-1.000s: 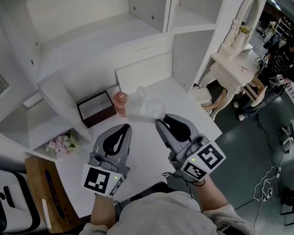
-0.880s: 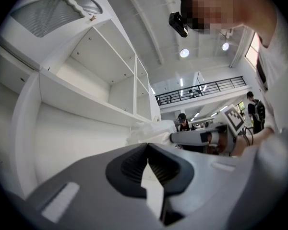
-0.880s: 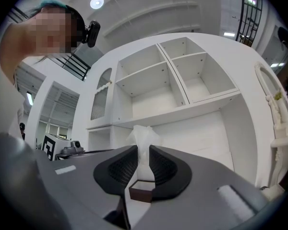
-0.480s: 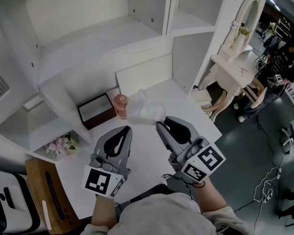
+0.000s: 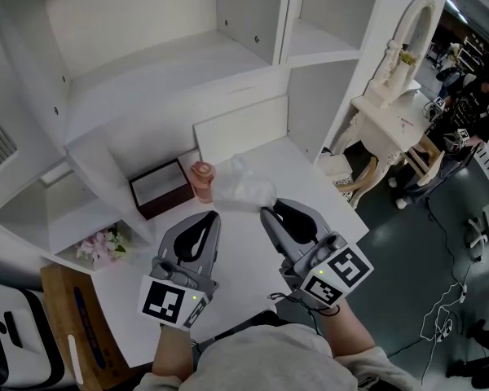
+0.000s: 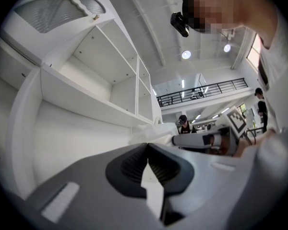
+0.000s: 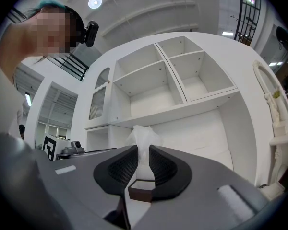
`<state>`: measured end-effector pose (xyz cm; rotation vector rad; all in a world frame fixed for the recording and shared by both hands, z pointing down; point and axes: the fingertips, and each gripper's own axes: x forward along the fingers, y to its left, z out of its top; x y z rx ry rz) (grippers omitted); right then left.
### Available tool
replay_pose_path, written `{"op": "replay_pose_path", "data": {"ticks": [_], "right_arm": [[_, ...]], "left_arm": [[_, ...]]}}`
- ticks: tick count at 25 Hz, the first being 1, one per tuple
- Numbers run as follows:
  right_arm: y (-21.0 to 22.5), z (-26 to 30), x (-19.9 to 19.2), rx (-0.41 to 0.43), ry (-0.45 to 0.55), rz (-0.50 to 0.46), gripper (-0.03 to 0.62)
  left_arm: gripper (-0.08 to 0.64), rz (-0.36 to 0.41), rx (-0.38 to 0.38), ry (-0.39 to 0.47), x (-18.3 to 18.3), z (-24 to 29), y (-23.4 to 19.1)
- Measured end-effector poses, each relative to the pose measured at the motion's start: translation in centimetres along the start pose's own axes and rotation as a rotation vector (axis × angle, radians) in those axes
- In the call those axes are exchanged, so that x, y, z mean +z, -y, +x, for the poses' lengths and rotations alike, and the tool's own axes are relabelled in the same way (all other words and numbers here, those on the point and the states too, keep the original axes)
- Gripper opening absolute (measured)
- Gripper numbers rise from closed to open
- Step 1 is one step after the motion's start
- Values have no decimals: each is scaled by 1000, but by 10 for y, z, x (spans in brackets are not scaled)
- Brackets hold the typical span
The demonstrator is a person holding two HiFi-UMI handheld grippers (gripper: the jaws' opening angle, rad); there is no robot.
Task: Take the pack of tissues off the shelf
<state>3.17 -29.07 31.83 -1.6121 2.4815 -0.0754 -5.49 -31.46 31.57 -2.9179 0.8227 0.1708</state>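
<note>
The pack of tissues is a crinkled white plastic pack held in the air over the white desk, off the shelf unit. My right gripper is shut on its near end. In the right gripper view the pack stands pinched between the dark ribbed pads. My left gripper hovers beside it on the left, shut and holding nothing. In the left gripper view its jaws meet at the tips, and the pack and the right gripper show beyond them.
A dark brown open box and a pink jar sit on the desk under the pack. A white panel leans at the back. Pink flowers lie at the left. A white dressing table and a person are at the right.
The right gripper and the tissue pack have sunk slightly toward the desk. The left gripper has hardly moved.
</note>
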Motion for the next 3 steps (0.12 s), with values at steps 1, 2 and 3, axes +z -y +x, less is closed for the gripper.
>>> {"op": "replay_pose_path", "data": {"ticks": [1,2,3], "right_arm": [[0,0,0,0,1,-1,74],[1,0,0,-1,1,-3,75],[1,1,0,-2,1,-4,75]], "left_arm": [[2,0,0,2,0,0,0],[2,-1,0,3,0,1,-1],[2,-1,0,5,0,1,-1]]}}
